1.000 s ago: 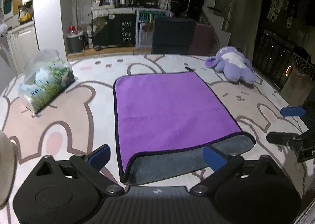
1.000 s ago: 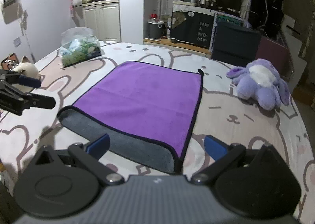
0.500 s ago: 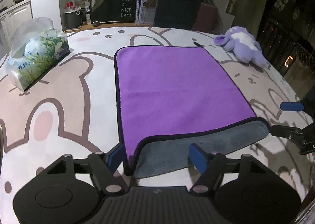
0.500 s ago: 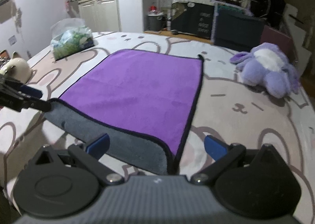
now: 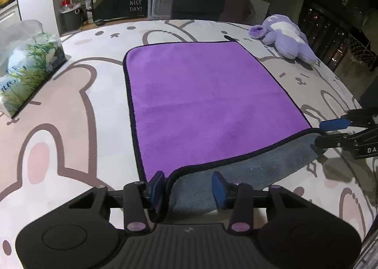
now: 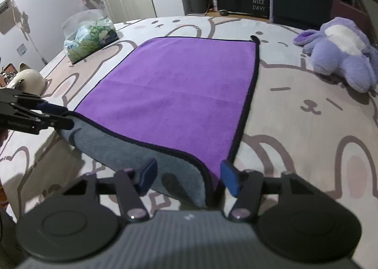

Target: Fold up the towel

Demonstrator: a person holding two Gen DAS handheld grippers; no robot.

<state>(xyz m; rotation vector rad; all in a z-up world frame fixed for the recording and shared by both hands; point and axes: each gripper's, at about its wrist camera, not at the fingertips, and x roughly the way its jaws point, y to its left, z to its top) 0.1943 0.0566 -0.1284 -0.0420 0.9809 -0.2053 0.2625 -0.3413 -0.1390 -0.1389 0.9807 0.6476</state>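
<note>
A purple towel (image 5: 208, 101) with a grey underside and black trim lies flat on the bunny-print cloth; it also shows in the right wrist view (image 6: 179, 89). Its near edge is lifted, so the grey underside (image 5: 236, 174) shows. My left gripper (image 5: 187, 188) is half closed around the towel's near left corner, jaws still apart. My right gripper (image 6: 189, 179) is likewise partly closed around the near right corner. Each gripper shows in the other's view, at the far corner of the near edge.
A tissue pack (image 5: 26, 66) stands at the left of the table. A purple plush toy (image 5: 285, 40) lies at the far right. A small white ceramic figure (image 6: 28, 80) sits by the left edge. Shelves and a dark board stand behind the table.
Both grippers have moved down and forward onto the towel's near corners and their jaws have narrowed. The near edge has lifted and curled a little.
</note>
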